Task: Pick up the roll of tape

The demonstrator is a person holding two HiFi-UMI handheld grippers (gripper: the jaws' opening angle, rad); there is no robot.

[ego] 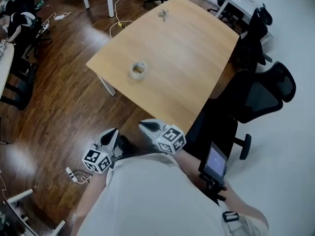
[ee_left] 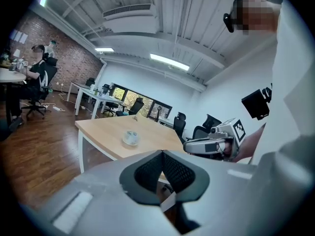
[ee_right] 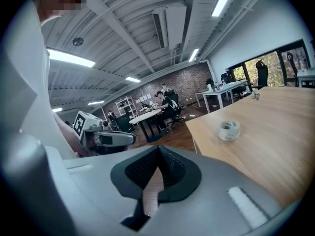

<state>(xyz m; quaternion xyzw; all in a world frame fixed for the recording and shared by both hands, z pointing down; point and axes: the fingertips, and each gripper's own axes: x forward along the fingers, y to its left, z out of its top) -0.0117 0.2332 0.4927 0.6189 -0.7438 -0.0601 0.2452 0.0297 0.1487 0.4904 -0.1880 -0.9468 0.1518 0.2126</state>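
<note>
The roll of tape (ego: 139, 70) is a pale, clear ring lying flat on the wooden table (ego: 197, 58), near its left side. It also shows as a small ring in the left gripper view (ee_left: 131, 137) and in the right gripper view (ee_right: 229, 129). Both grippers hang close to my body, short of the table's near corner and well apart from the tape. My left gripper (ego: 113, 131) is shut with nothing in it, its jaws meeting (ee_left: 162, 152). My right gripper (ego: 143, 125) is also shut and empty (ee_right: 158, 148). Each gripper sees the other beside it.
A small metal bunch (ego: 163, 14) lies at the table's far end. Black office chairs (ego: 256, 95) stand along the right side. On the dark wood floor lies a white power strip (ego: 74, 175). Other desks with a seated person (ee_left: 37, 77) stand far off.
</note>
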